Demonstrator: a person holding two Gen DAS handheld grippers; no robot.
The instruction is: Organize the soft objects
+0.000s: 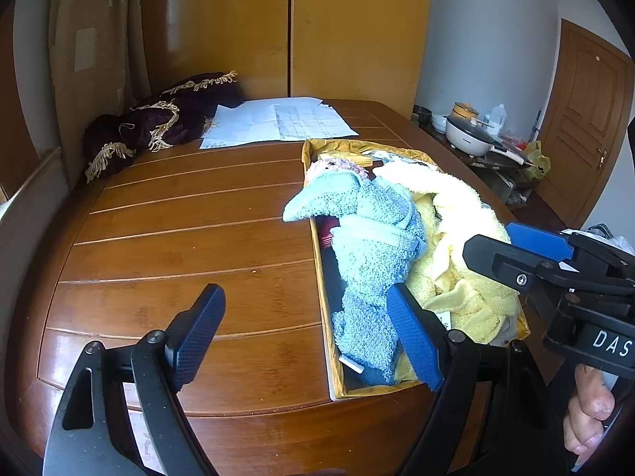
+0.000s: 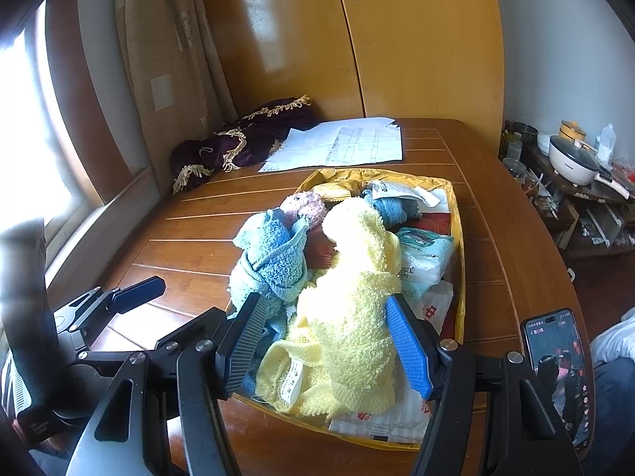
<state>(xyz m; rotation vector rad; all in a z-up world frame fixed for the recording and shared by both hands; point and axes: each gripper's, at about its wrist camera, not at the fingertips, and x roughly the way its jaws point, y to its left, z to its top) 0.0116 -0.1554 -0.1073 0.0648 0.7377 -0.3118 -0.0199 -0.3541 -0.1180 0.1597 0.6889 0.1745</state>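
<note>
Yellow towel [image 2: 349,309] lies lengthwise w/ box [image 2: 458,238].

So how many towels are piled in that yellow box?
2 clearly: a blue towel on the left side of the box, and a yellow towel beside it in the middle. Another blue cloth peeks out behind the yellow one; more may lie hidden underneath.
</note>
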